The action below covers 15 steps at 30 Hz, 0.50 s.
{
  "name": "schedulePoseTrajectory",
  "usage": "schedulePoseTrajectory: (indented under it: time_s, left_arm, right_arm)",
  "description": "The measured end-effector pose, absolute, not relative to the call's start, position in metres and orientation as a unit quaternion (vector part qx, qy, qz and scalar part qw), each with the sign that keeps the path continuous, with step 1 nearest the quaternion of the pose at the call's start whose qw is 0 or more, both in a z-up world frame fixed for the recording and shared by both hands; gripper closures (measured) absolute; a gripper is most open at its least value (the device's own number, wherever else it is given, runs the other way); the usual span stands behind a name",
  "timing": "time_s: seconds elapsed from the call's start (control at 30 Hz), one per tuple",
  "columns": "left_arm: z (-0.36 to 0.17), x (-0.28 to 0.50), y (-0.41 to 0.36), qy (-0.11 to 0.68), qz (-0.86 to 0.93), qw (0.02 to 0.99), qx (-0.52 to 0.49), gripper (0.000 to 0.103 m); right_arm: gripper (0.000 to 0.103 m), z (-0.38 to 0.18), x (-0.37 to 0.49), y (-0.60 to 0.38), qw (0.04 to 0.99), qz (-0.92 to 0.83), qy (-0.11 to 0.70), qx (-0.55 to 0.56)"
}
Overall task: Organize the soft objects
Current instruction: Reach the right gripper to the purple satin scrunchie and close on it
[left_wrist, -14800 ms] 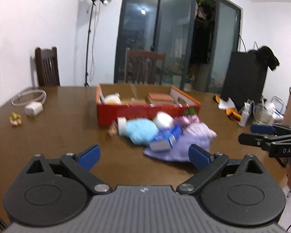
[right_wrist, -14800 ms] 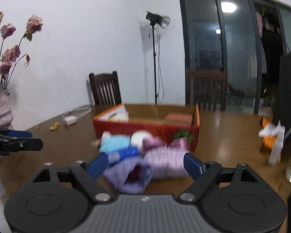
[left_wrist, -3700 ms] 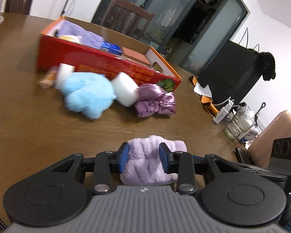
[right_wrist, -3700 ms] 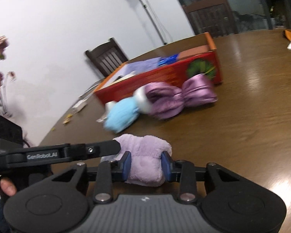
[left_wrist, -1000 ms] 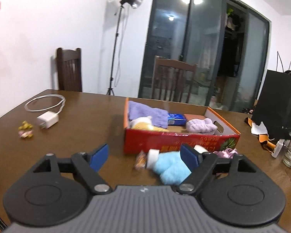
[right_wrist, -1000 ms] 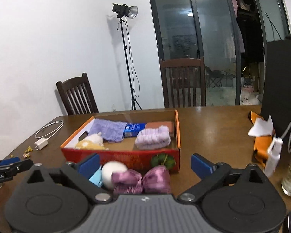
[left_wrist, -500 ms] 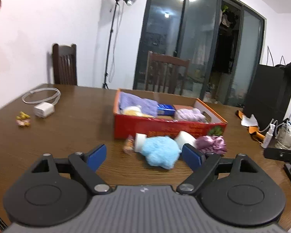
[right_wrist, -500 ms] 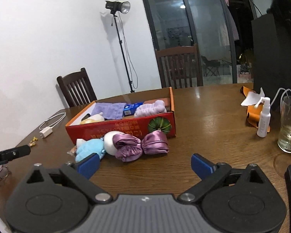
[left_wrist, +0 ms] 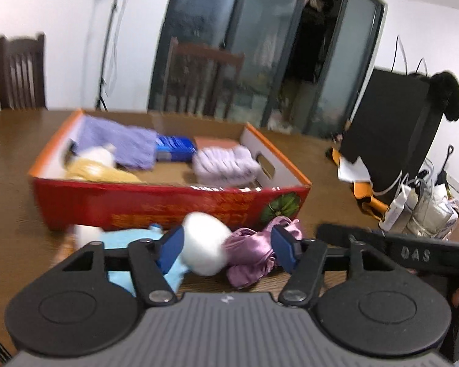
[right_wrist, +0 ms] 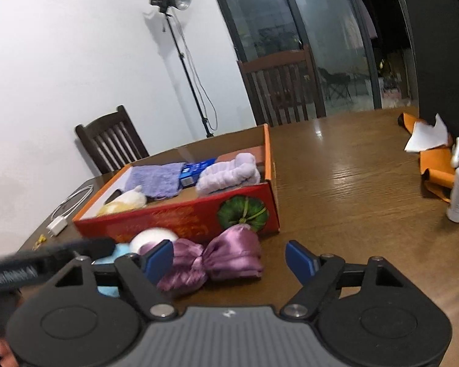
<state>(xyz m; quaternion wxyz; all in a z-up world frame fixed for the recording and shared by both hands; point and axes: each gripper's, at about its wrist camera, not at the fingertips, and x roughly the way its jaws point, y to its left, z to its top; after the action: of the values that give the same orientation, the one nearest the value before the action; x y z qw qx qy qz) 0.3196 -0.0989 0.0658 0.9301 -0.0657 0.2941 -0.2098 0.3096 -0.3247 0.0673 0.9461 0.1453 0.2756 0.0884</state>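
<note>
The left tool (left_wrist: 226, 246) hangs low over the desk (left_wrist: 12, 165) with its jaws spread wide, holding nothing; a white ball (left_wrist: 206, 249) sits between its fingers, though whether either pad touches it is lost in blur. Just left of the ball lies a blue plush (left_wrist: 128, 238), half hidden behind the left finger, and right of it a purple satin bow (left_wrist: 254, 255). The right tool (right_wrist: 229, 260) is tipped down, also wide and empty, with the bow (right_wrist: 217, 258) lying between its fingers nearer the left one. Just beyond both tools stands the red box (right_wrist: 180, 217), holding a lilac roll (right_wrist: 229, 172), a purple cloth (right_wrist: 156, 180), a blue pack (right_wrist: 194, 169) and a yellowish toy (right_wrist: 124, 203), its shape unclear
</note>
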Motion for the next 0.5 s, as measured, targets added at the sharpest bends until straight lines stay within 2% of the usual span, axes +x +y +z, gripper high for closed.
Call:
schedulePoseTrajectory:
  time_s: [0.1, 0.43, 0.5]
  left_arm:
    - [0.053, 0.335, -0.11, 0.315, -0.221, 0.921, -0.066, 0.05]
    - [0.04, 0.329, -0.114, 0.321, -0.239, 0.916, -0.025, 0.051]
    - [0.038, 0.326, -0.112, 0.318, -0.243, 0.916, -0.018, 0.05]
  right_arm:
    - [0.029, 0.064, 0.337, -0.329, 0.942, 0.093, 0.279, 0.161]
    - [0.029, 0.045, 0.376, -0.33, 0.931, 0.128, 0.279, 0.198]
    - [0.032, 0.039, 0.377, -0.328, 0.927, 0.134, 0.284, 0.203]
